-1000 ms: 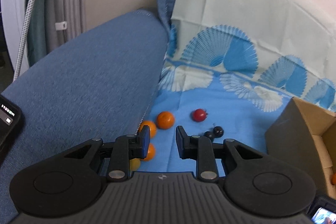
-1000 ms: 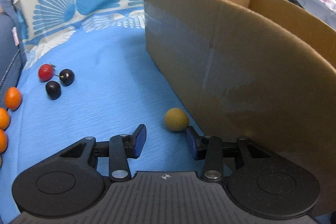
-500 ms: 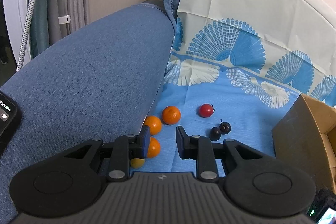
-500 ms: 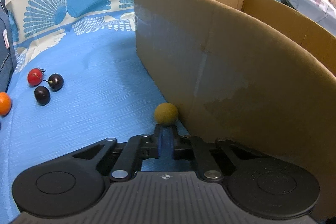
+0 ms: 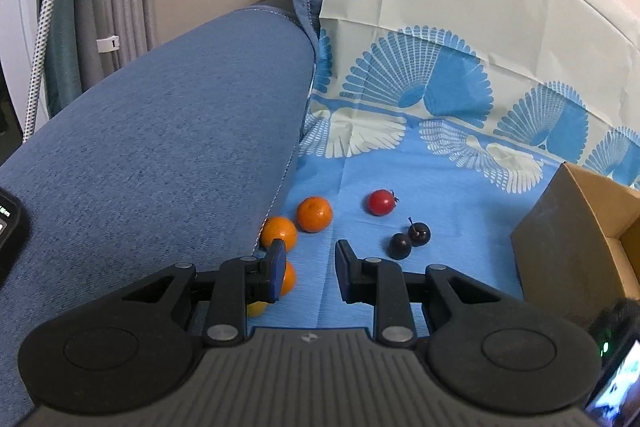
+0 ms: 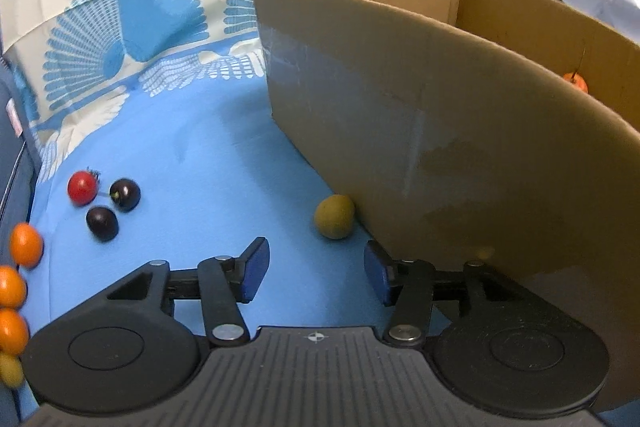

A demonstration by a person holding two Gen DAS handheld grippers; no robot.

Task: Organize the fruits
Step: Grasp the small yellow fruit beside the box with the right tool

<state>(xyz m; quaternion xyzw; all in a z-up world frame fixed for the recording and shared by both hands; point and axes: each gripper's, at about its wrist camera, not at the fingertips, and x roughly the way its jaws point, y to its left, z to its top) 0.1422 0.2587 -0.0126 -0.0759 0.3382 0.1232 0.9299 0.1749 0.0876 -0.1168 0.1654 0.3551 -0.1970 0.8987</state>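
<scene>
My right gripper point(image 6: 316, 269) hangs low over the blue cloth with its jaws opening and nothing between them. An olive-green fruit point(image 6: 334, 217) lies just past its fingertips, against the cardboard box point(image 6: 460, 147). An orange fruit point(image 6: 575, 82) shows inside the box. To the left lie a red tomato point(image 6: 82, 187), two dark plums point(image 6: 102, 223) and three oranges point(image 6: 26, 243). My left gripper point(image 5: 310, 263) stands narrowly open and empty near the oranges point(image 5: 315, 214). One orange point(image 5: 289, 279) and a yellow fruit point(image 5: 256, 309) are partly hidden behind its left finger. The tomato point(image 5: 381, 202) and plums point(image 5: 400, 245) lie ahead to the right.
A blue sofa armrest point(image 5: 160, 147) rises on the left, with the fruits along its foot. A phone point(image 5: 8, 227) rests at its left edge. The fan-patterned cloth point(image 5: 440, 27) drapes up the backrest. The box corner point(image 5: 568, 247) stands at the right.
My right gripper shut with nothing in it just short of the olive-green fruit, then opened again; the fruit stayed by the box. The left gripper's view has barely shifted.
</scene>
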